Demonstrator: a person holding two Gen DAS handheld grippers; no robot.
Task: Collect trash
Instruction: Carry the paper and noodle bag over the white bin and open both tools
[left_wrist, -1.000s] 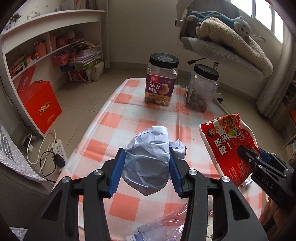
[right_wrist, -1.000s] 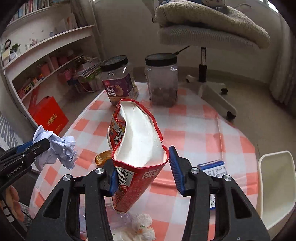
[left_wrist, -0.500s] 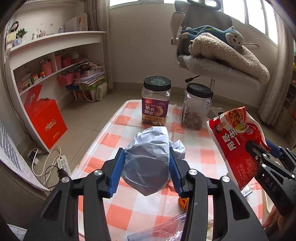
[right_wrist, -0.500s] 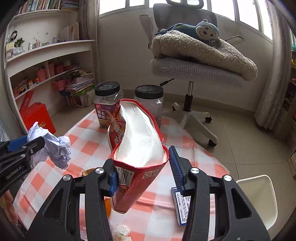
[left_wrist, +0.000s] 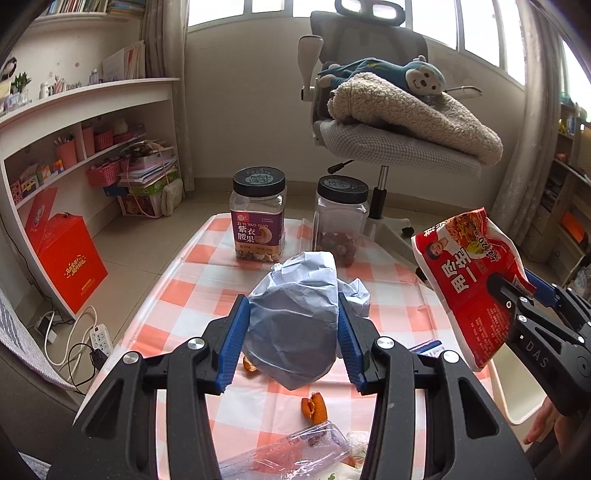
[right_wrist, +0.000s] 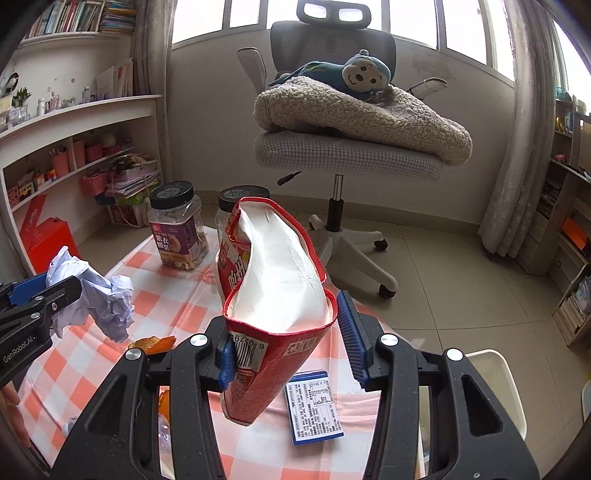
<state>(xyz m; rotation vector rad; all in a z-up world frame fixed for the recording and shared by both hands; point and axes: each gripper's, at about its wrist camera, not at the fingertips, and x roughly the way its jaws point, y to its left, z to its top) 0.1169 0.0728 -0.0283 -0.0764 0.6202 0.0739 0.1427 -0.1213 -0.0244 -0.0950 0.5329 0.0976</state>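
Because both pieces are already lifted off the table (left_wrist: 207, 280), I am carrying them rather than reaching. My left claw (left_wrist: 293, 325) is clamping the paper wad (left_wrist: 295, 317) between both pads, squeezing its middle so it cannot unfold. At three o'clock, my right claw (right_wrist: 286, 339) is pinching the red bag (right_wrist: 273, 295) low down, mouth up, probably so crumbs stay in. At twelve o'clock two jars (left_wrist: 258, 218) are standing, not trash. Peel (left_wrist: 314, 406), a bottle (left_wrist: 288, 450) and a box (right_wrist: 314, 406) are lying below, still waiting. The bin (right_wrist: 495, 384) is sitting at four o'clock.
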